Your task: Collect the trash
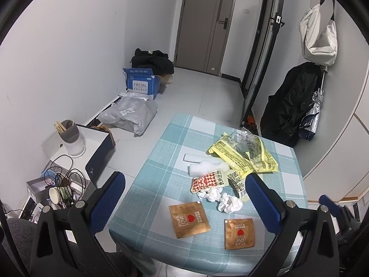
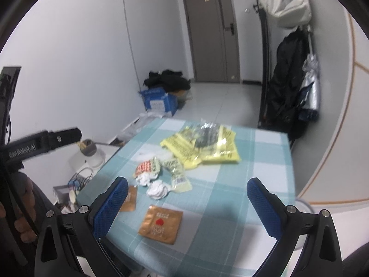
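Trash lies on a table with a teal checked cloth [image 1: 161, 152]. Two brown sachets with red hearts [image 1: 189, 219] [image 1: 239, 233] sit nearest me, one also in the right wrist view [image 2: 161, 224]. Behind them are crumpled white tissues [image 1: 228, 202] [image 2: 158, 189], a red-and-white wrapper [image 1: 206, 182] [image 2: 145, 168], white foam [image 1: 207, 166] and yellow plastic bags [image 1: 244, 159] [image 2: 203, 147] with clear film on top. My left gripper [image 1: 184, 204] hangs open above the near sachets. My right gripper [image 2: 188, 207] is open too, above the table's near edge, holding nothing.
On the floor to the left stand a white box with a grey cup [image 1: 72, 142], a tangle of cables and paper cups [image 1: 62, 189], a grey parcel bag [image 1: 131, 115] and a blue carton [image 1: 143, 84]. Dark coats and an umbrella [image 1: 297, 106] hang at the right. A hand [image 2: 25, 219] holds the left gripper.
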`<state>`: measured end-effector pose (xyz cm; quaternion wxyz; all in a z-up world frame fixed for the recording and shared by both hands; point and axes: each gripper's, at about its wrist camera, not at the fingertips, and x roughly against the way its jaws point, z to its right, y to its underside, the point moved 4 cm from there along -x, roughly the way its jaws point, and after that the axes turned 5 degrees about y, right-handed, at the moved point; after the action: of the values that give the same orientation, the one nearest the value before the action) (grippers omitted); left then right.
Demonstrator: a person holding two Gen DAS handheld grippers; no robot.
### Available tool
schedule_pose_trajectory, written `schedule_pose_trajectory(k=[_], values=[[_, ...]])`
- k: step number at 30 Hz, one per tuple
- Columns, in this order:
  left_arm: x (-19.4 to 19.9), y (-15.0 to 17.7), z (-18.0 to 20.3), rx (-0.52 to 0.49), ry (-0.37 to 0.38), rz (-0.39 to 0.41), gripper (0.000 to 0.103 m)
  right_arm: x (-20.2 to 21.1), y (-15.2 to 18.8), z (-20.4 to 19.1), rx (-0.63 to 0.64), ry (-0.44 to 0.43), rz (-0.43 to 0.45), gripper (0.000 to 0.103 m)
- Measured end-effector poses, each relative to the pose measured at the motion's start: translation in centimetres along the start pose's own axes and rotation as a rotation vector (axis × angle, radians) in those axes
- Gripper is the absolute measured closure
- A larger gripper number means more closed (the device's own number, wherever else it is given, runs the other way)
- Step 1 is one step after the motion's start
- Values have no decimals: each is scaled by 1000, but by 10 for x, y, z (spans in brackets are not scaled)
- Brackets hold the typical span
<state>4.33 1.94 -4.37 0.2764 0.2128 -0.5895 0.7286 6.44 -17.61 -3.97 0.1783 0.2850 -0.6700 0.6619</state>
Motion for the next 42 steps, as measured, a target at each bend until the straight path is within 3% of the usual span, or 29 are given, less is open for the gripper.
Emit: schedule_pose_trajectory(k=[8, 13, 18, 21, 27, 37, 42], values=[[-13, -6, -24, 77, 35, -14, 1, -51, 29, -21, 69, -20, -211, 1], [-22, -9, -36, 113, 33, -28, 1, -80, 54, -37, 102, -39, -356, 11], [-29, -10, -45, 145, 37, -54, 1, -96, 71, -52, 164, -24, -432, 12], [-33, -9, -50, 160, 31, -71, 1, -101, 76, -55, 217, 30, -438, 12], [-36, -7, -56, 187, 18, -87, 1, -99, 77, -54, 223, 35, -437, 16], [-41, -4, -56, 181, 14, -114, 1, -101, 68, -48, 198, 51, -420, 51], [-41, -4, -54, 173, 2, -112, 1, -100, 68, -50, 201, 50, -408, 58]])
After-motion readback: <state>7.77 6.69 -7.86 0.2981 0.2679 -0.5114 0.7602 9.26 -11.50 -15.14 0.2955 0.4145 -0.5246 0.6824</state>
